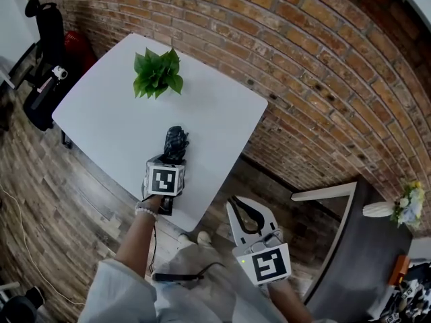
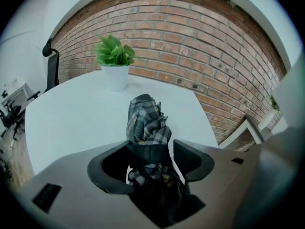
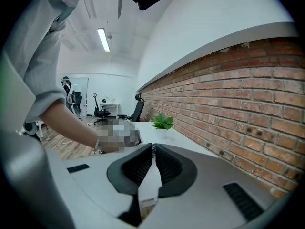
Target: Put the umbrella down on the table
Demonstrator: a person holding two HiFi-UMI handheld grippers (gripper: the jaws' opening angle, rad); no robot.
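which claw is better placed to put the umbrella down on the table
Left. The left claw is shut on the umbrella above the table; the right claw is shut, empty, and beyond the table's edge.

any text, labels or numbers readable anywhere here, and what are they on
No readable text anywhere.
Marker cubes on the left gripper and right gripper: black-and-white square patterns, no letters.
Small tag below the right gripper's jaws: too blurred to read.

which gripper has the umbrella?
The left gripper: its jaws clamp the folded plaid umbrella over the white table. The right gripper is shut, empty.
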